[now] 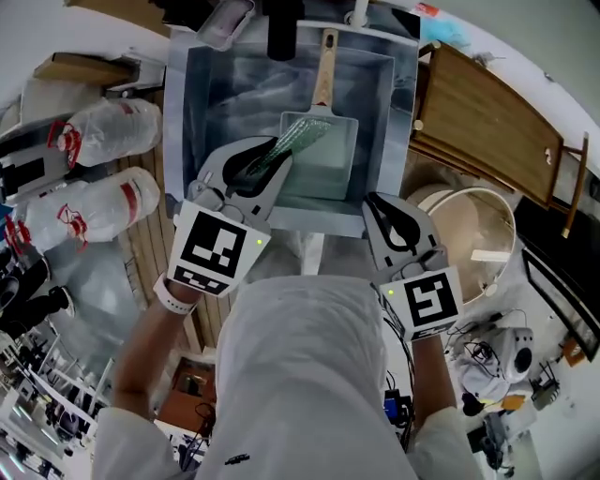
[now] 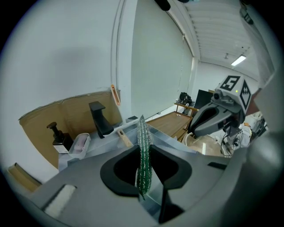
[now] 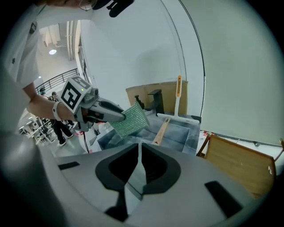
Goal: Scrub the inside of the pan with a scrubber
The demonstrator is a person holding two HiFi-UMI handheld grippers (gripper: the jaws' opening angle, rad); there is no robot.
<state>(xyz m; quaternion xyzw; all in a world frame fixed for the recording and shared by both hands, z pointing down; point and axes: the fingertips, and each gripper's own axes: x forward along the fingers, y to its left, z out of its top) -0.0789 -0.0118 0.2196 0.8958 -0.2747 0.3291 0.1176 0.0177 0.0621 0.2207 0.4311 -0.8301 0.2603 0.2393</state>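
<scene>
**A:** That steel sink (image 1: 192, 103): is the square pan (image 1: 328, 173) lying flat in it?

**B:** It is, with its wooden handle (image 1: 324, 70) pointing toward the faucet (image 1: 281, 28). My left tool (image 1: 251, 166) is clenched on the green mesh scrubber (image 1: 300, 136), over the pan's near corner. My right tool (image 1: 389, 211) is pinched shut on nothing, by the sink's front rim.

**A:** What's the risk?

**B:** Nothing pins the pan. If I press hard, I reckon it slides or tips. I also hold the thin scrubber by one edge only, so it could fold or slip free.

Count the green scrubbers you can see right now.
1. The green scrubber is clamped in the left gripper, held over the sink by the pan. Another could be hidden.
</scene>
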